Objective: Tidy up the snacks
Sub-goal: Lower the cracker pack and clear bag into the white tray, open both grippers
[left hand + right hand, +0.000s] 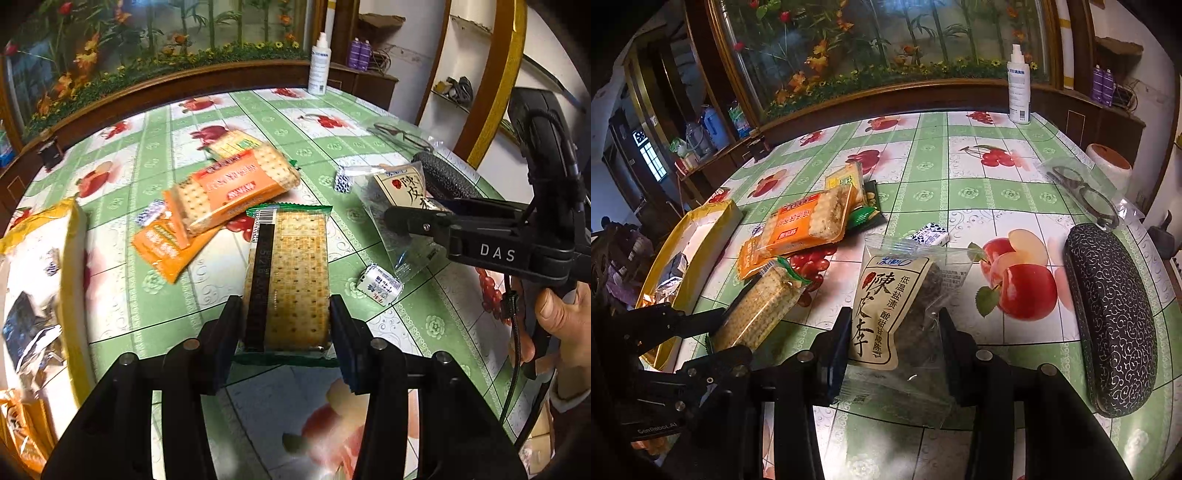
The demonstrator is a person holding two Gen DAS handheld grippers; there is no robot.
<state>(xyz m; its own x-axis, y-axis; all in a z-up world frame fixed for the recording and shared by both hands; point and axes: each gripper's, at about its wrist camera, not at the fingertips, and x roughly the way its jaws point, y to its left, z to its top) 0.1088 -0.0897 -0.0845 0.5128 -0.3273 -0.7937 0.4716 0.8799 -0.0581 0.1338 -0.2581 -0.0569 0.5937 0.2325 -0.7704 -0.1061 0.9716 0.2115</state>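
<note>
My left gripper (286, 321) is shut on a green-edged cracker pack (291, 273), which also shows in the right wrist view (757, 310). My right gripper (892, 339) is shut on a clear plum-snack bag with a cream label (886, 302); the bag also shows in the left wrist view (399, 199). Orange cracker packs (229, 188) lie piled mid-table (809, 225). A yellow-rimmed box (698, 243) with wrappers inside sits at the left (70, 258). Small wrapped candies (380, 284) lie loose on the cloth.
A patterned black glasses case (1108, 317) lies at the right, with bagged glasses (1082, 192) behind it. A white spray bottle (1018, 88) stands at the far table edge. The table has a green fruit-print cloth (960, 192).
</note>
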